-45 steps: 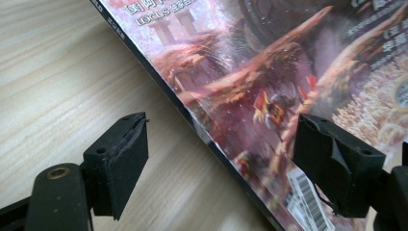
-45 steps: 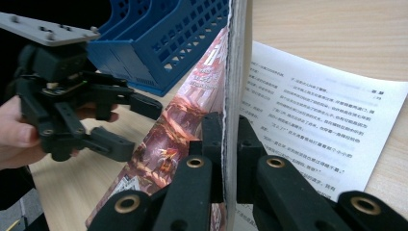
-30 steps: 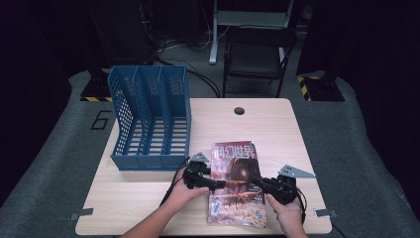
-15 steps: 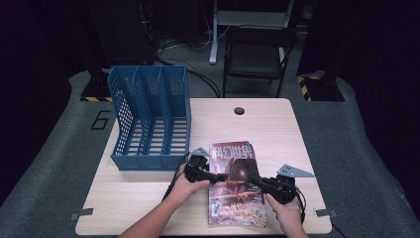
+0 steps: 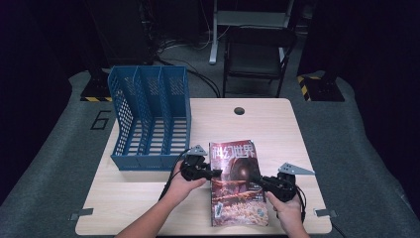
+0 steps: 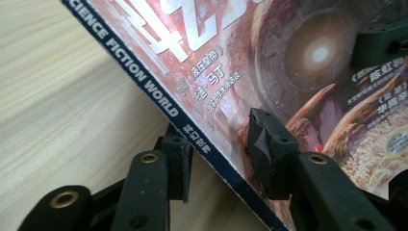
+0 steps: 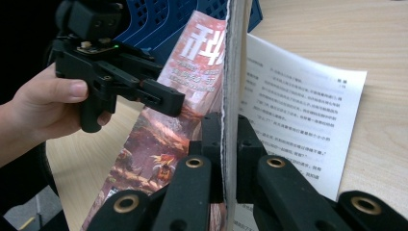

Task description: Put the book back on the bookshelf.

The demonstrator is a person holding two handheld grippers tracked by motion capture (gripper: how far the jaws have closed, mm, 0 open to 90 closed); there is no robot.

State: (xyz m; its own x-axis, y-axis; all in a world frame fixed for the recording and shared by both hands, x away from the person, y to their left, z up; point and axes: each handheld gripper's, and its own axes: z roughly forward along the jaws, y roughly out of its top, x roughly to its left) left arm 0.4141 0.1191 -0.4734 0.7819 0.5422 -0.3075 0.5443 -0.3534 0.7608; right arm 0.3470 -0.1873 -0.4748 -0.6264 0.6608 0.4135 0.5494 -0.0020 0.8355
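The magazine (image 6: 269, 72) runs past the left gripper view's top and right edges; its small cover print blurs.

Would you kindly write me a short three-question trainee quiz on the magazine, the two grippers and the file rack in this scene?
1. True or false: the right gripper is shut on the magazine.
2. Which edge of the magazine lies between the left gripper's jaws? A) spine edge B) top edge C) bottom edge
3. What colour is the file rack on the table?

Key:
1. True: its pads clamp the page edges.
2. A. The jaws, which have just been closing, straddle the spine without clearly pressing.
3. Blue.
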